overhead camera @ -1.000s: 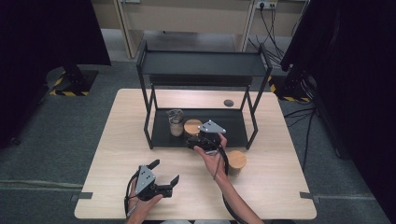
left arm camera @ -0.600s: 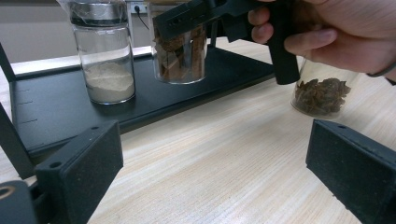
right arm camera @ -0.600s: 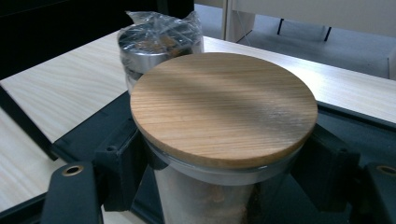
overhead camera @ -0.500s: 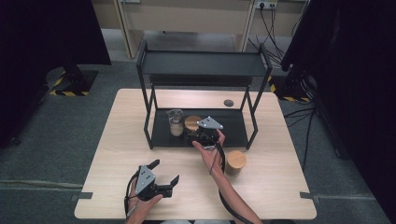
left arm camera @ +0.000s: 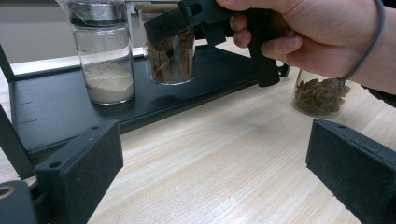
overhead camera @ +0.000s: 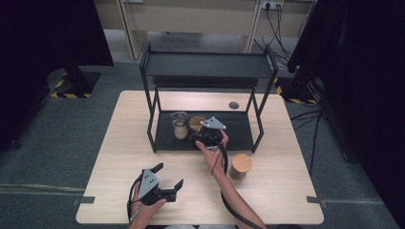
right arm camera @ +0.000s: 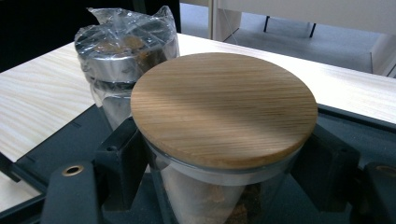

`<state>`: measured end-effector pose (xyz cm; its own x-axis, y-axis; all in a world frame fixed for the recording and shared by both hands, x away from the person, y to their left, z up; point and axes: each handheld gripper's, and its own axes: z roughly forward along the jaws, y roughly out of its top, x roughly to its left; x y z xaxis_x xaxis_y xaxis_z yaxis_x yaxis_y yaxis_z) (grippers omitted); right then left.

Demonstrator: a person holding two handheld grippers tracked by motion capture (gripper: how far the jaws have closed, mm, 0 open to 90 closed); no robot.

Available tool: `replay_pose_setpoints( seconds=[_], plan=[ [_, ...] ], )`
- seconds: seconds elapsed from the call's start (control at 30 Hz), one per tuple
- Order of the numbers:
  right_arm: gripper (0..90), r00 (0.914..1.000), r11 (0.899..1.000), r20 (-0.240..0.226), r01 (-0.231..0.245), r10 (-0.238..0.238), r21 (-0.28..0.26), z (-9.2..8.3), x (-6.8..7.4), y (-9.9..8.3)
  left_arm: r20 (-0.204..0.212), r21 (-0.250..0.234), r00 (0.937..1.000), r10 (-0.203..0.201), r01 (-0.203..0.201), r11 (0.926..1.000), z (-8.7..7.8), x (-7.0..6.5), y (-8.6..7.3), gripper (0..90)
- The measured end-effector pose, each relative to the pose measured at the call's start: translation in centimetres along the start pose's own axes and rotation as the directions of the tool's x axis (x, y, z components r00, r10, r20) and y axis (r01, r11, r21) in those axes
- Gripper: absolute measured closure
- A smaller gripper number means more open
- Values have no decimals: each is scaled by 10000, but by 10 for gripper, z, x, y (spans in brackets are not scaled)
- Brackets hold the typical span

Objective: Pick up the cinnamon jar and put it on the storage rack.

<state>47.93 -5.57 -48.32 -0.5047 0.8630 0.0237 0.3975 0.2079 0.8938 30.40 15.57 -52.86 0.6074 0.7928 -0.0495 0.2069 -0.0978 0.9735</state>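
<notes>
clamped between the right gripper [overhead camera: 199,135] jaws, wooden-lidded jar [right arm camera: 219,112] sits

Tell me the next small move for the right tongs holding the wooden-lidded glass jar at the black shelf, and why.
Probably lower the wooden-lidded glass jar the last bit onto the black metal rack's lower shelf, then open. The right tongs are shut on it over that shelf, right beside the foil-wrapped glass jar of white powder; in the left gripper view its base looks at or barely above the shelf. Keep it clear of that neighbour.
</notes>
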Motion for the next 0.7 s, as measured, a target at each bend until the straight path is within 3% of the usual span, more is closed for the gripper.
replay_pose_setpoints(
  seconds=[0.7],
  plan=[
    [264, 9994, 9995, 188, -296, 295, 54, 18, -7, -7, 15, 6, 10000, -4, 4, 10000, 0, 0, 0, 34]
  ],
)
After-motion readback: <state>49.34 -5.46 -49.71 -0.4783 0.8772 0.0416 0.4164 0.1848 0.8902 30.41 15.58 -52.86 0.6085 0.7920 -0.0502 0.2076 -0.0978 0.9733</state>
